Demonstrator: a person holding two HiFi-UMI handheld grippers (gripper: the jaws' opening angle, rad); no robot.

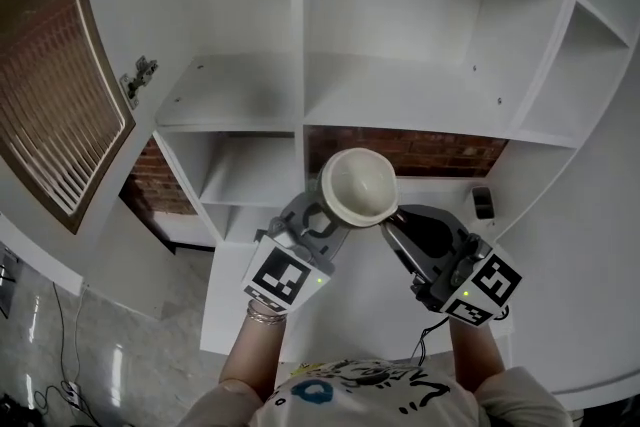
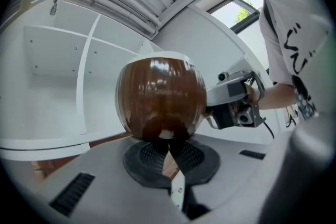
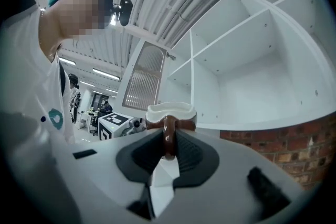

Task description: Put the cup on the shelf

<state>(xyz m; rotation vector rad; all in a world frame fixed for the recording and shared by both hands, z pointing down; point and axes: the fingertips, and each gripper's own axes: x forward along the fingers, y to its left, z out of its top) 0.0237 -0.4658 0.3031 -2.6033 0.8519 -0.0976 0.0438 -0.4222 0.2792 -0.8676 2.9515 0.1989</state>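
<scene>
The right claw (image 3: 168,150) pinches the handle (image 3: 168,136) of the cup (image 1: 358,185). The left claw (image 2: 169,148), pressed together, props its belly. Raise both evenly, then slide it level onto the shelf (image 1: 400,100) beyond the cup.

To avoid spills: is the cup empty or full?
Empty: in the head view the cup shows only a bare white inside.

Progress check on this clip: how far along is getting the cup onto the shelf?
Done: the cup is picked up. In hand: the right gripper pinches its handle, and the left gripper grips its base, in front of the white shelf. Left: set it on a shelf board and release.
</scene>
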